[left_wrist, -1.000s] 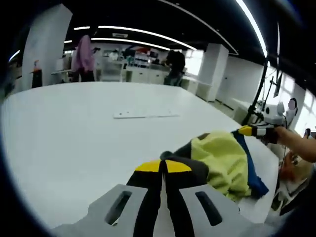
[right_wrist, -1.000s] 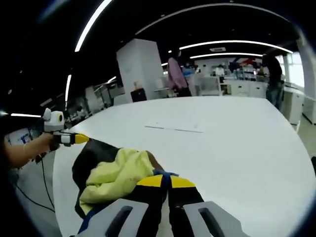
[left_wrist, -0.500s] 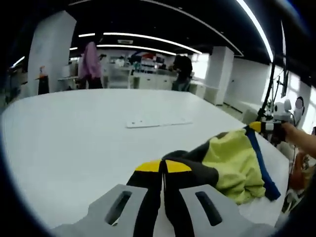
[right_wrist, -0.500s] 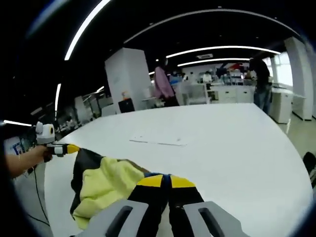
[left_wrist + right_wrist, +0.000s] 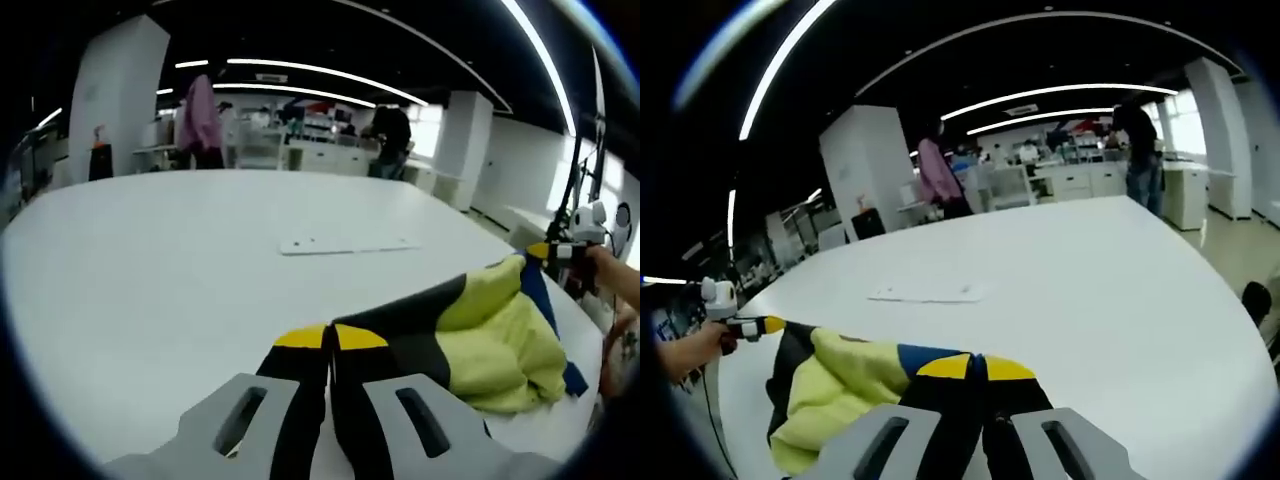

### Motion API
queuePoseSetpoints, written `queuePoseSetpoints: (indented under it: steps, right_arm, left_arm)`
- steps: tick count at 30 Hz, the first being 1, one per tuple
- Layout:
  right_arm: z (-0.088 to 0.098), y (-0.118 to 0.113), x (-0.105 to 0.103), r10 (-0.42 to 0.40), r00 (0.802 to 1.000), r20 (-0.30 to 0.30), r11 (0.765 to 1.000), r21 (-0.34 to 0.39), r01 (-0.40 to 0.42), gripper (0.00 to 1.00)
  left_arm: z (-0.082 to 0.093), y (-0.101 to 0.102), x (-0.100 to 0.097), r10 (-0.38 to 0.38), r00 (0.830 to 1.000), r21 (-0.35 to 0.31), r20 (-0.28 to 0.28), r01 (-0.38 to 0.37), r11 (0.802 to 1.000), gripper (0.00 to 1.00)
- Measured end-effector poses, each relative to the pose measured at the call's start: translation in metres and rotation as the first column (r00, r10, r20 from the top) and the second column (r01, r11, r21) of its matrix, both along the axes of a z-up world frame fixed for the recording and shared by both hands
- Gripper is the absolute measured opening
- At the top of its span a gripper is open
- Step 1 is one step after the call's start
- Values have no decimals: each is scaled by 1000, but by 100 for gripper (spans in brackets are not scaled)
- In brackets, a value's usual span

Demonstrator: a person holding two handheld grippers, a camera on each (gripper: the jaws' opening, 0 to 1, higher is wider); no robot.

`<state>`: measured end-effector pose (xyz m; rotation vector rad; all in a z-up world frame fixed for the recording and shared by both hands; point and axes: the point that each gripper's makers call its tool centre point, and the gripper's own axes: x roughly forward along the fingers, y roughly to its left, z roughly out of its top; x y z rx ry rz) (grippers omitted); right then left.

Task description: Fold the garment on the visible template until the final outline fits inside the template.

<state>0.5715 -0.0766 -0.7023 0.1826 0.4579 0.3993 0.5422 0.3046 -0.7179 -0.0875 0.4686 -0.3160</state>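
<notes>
You've got the garment (image 5: 500, 330) strung between both claws above the table (image 5: 150, 260), left gripper (image 5: 331, 338) and right gripper (image 5: 975, 367) each clamped on an edge, its long axis running claw to claw.

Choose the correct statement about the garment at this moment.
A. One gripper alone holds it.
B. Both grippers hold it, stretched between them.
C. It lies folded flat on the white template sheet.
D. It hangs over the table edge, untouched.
B: the left gripper and the right gripper each pinch an end of the yellow, black and blue garment, short of the white template sheet.
</notes>
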Motion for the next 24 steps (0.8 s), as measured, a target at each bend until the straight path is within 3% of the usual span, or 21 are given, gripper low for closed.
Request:
queuePoseSetpoints:
  steps: [7,12,14,24]
  right_arm:
    - [8,-1,16,-21,999,39,999,30,19,0]
    - [-21,1,8,-20,998,-56,1000,-7,19,0]
    - [-32,1,4,-4,997,-76,999,-48,1,0]
    - [-58,4,-4,-3,989,-147,996,-87,-9,0]
  left_arm:
    - [11,4,18,41,998,-2,52,-41,999,0]
    - [-14,3,15,26,999,23,-33,-25,999,0]
    - [-23,1,11,12,998,43,-62,-10,999,0]
    - [-61,9,0,-8,982,84,-190,25,996,0]
